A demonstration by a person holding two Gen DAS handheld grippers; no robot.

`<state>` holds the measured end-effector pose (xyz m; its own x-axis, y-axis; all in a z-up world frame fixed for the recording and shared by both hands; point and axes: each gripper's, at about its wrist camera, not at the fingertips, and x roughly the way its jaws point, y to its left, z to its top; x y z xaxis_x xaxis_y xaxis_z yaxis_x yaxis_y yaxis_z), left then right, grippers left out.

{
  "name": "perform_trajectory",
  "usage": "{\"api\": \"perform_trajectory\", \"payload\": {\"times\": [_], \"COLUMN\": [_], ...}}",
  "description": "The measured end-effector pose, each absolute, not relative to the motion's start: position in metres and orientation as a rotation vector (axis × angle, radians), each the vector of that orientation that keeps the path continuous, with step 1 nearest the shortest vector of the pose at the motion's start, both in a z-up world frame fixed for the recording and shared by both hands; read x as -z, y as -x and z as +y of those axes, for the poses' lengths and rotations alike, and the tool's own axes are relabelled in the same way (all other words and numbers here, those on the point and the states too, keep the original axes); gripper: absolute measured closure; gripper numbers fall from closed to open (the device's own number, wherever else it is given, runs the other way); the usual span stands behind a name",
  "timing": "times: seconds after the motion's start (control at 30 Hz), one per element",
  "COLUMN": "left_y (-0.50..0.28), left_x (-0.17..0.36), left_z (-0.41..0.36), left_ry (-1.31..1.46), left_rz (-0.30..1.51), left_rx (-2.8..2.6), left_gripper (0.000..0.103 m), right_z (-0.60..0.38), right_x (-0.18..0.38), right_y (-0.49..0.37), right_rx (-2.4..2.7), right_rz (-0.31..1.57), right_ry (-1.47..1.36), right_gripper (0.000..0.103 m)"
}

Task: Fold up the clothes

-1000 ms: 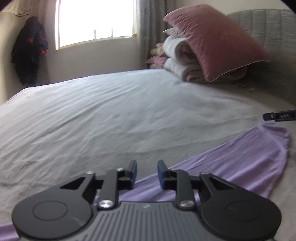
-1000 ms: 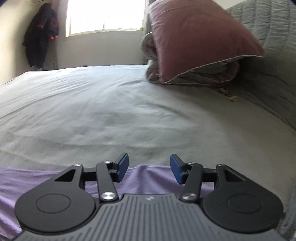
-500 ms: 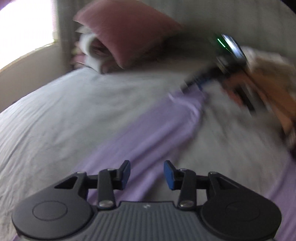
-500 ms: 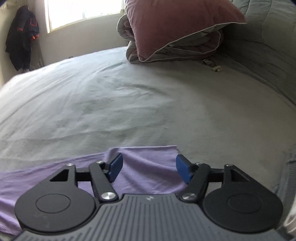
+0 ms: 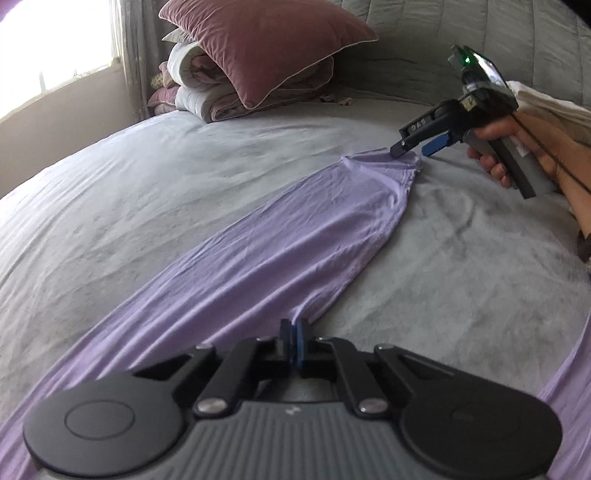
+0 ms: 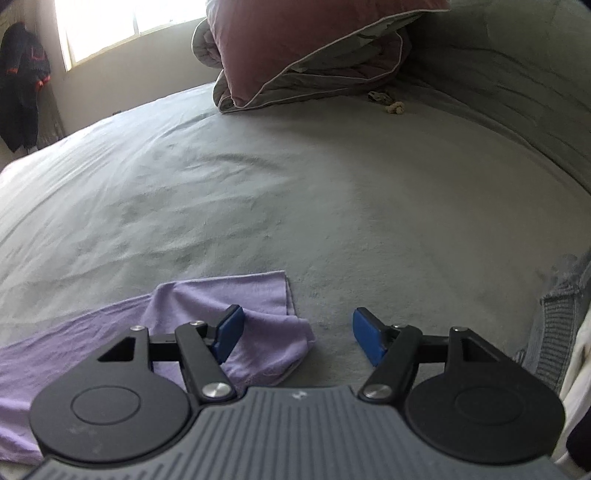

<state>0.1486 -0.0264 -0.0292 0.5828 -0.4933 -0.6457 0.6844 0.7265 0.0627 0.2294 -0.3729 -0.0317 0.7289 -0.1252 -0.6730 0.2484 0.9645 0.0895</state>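
My left gripper (image 5: 294,341) pinches the purple garment (image 5: 295,236); my right gripper (image 6: 295,336) gapes over its far corner, must close next

Big grey bedsheet (image 5: 155,192) covers the whole bed, a bit wrinkly. At the head end there's a dusty pink pillow (image 5: 266,44) leaning on a folded-up duvet (image 5: 207,92), right against the grey quilted headboard (image 5: 424,48). Bright window (image 6: 122,26) on the far wall, and a dark jacket (image 6: 20,85) hanging beside it. Some small crumpled bit (image 6: 395,108) sits near the bedding, can't tell what.
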Motion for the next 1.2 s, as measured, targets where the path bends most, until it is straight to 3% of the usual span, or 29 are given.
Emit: {"api": "perform_trajectory", "payload": {"times": [0.27,0.33,0.37,0.4,0.43,0.63,0.73,0.77,0.8,0.87,0.97,1.03,1.1,1.2], "left_y": [-0.145,-0.144,-0.144,-0.144,-0.146,-0.165,-0.185,-0.197,-0.211,-0.241,-0.281,-0.303,-0.322,-0.339], "left_x": [0.028,0.026,0.024,0.022,0.019,0.004,0.002,0.002,0.003,0.007,0.014,0.019,0.021,0.021], "left_z": [-0.012,-0.011,-0.011,-0.012,-0.012,-0.042,-0.072,-0.085,-0.098,-0.125,-0.163,-0.188,-0.213,-0.243], "left_ry": [-0.219,-0.195,-0.182,-0.167,-0.155,-0.197,-0.296,-0.319,-0.329,-0.328,-0.324,-0.328,-0.334,-0.298], "left_rz": [0.705,0.695,0.689,0.683,0.678,0.649,0.634,0.638,0.65,0.685,0.725,0.726,0.726,0.765], "left_rx": [0.817,0.832,0.846,0.864,0.884,0.938,0.915,0.916,0.92,0.924,0.909,0.88,0.869,0.931], "left_gripper": [0.097,0.086,0.084,0.08,0.076,0.063,0.063,0.063,0.063,0.063,0.063,0.063,0.064,0.064], "right_z": [-0.371,-0.369,-0.368,-0.366,-0.365,-0.362,-0.371,-0.374,-0.379,-0.389,-0.393,-0.395,-0.398,-0.397], "right_x": [0.037,0.038,0.039,0.04,0.04,0.045,0.044,0.04,0.034,0.024,0.017,0.017,0.025,0.033], "right_y": [-0.232,-0.234,-0.234,-0.235,-0.236,-0.241,-0.241,-0.237,-0.231,-0.22,-0.208,-0.205,-0.21,-0.214], "right_rx": [0.198,0.194,0.192,0.19,0.187,0.174,0.182,0.186,0.185,0.162,0.137,0.119,0.11,0.107], "right_rz": [0.594,0.565,0.551,0.536,0.522,0.47,0.518,0.537,0.561,0.597,0.641,0.676,0.711,0.75], "right_ry": [-0.156,-0.127,-0.113,-0.099,-0.084,-0.033,-0.068,-0.074,-0.087,-0.119,-0.137,-0.143,-0.18,-0.182], "right_gripper": [0.037,0.055,0.082,0.099,0.1,0.098,0.088,0.077,0.05,0.029,0.03,0.037,0.051,0.056]}}
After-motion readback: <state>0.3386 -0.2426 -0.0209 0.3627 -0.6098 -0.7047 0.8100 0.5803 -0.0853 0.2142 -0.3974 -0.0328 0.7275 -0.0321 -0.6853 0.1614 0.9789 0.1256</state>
